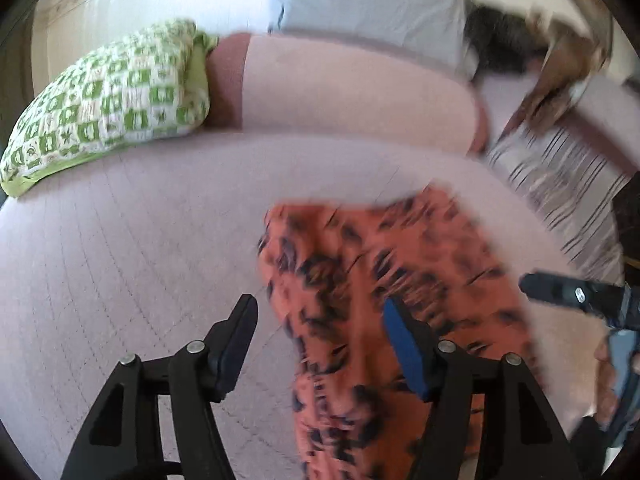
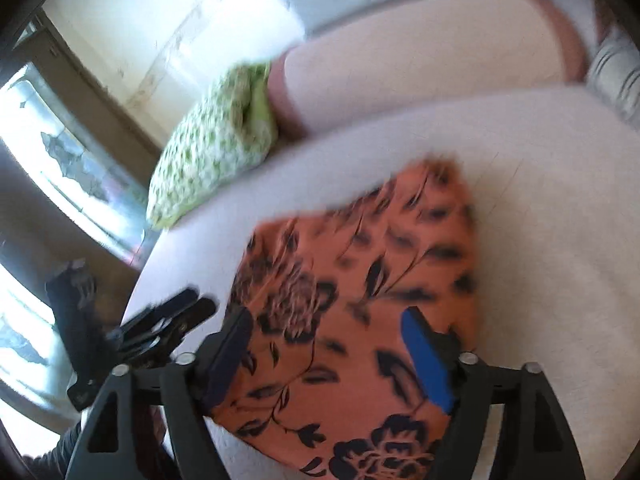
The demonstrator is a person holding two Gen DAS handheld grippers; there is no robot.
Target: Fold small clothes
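Observation:
An orange garment with a black flower print (image 1: 384, 280) lies flat on the pale pink bed cover (image 1: 120, 240). My left gripper (image 1: 320, 320) is open and empty, above the garment's left edge. In the right wrist view the same garment (image 2: 360, 280) lies under my right gripper (image 2: 328, 332), which is open and empty with its fingers either side of the cloth's near part. The left gripper (image 2: 176, 316) shows at the left of that view, and the right gripper's tip (image 1: 568, 292) shows at the right of the left wrist view. Both views are motion-blurred.
A green-and-white patterned pillow (image 1: 104, 100) and a pink pillow (image 1: 340, 88) lie at the head of the bed. A striped cloth (image 1: 560, 184) lies at the right. A window (image 2: 60, 160) is at the left beyond the bed's edge.

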